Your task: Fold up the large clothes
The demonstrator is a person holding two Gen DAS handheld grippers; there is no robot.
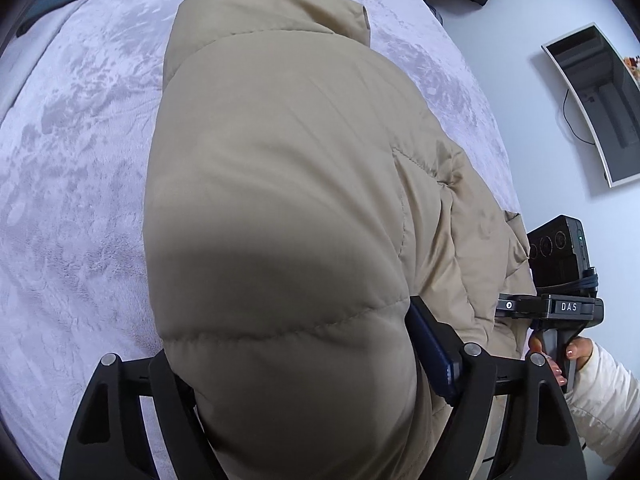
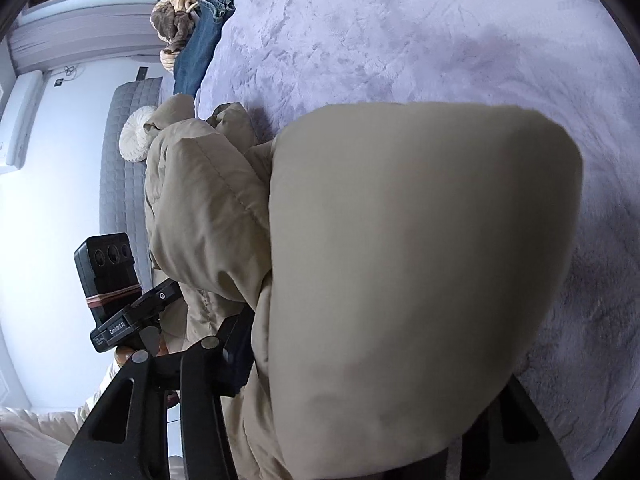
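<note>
Jacket point(image 1: 280, 200) fills mid-frame over the bed point(image 1: 72, 160), bunched in my left claw point(image 1: 304, 392) and right claw point(image 2: 360, 380), mid-fold; next I judge I lay it flat.

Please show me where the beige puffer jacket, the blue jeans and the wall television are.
beige puffer jacket point(image 1: 280, 200): left wrist view, on its quilted panel.
blue jeans point(image 2: 200, 48): right wrist view, on a leg.
wall television point(image 1: 596, 104): left wrist view, on its screen.
</note>
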